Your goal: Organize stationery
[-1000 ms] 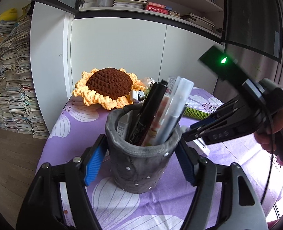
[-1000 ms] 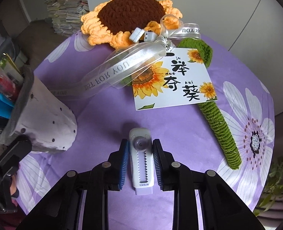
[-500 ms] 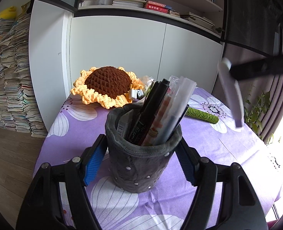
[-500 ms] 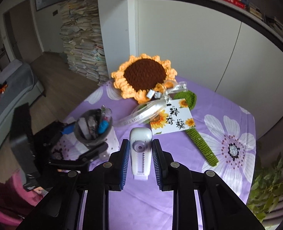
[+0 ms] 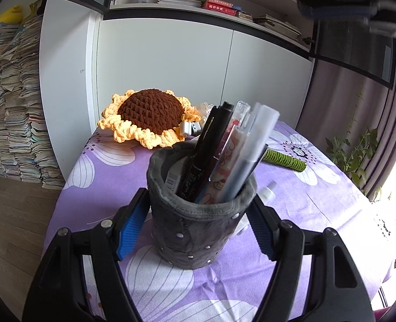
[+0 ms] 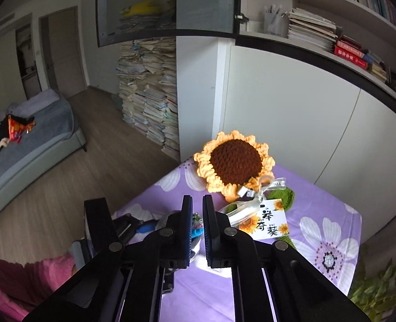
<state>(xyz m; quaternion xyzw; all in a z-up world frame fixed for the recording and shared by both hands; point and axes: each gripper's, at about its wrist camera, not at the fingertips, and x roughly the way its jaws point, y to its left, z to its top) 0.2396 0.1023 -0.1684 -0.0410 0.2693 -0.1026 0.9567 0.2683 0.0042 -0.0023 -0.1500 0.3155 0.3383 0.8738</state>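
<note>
**Gripping a full pen holder**

Clamps the grey felt pen holder in the left gripper, pads against its sides at 9 and 3 o'clock. Keeps it upright on the purple flowered counter. Carries pens inside, long axes tilted, tips toward 1 o'clock. Hides most of a white stationery piece behind the holder's 3 o'clock side. Holds the right gripper above the counter, jaws nearly together, nothing between. Blocks nearly all of the holder in the right view.
</note>
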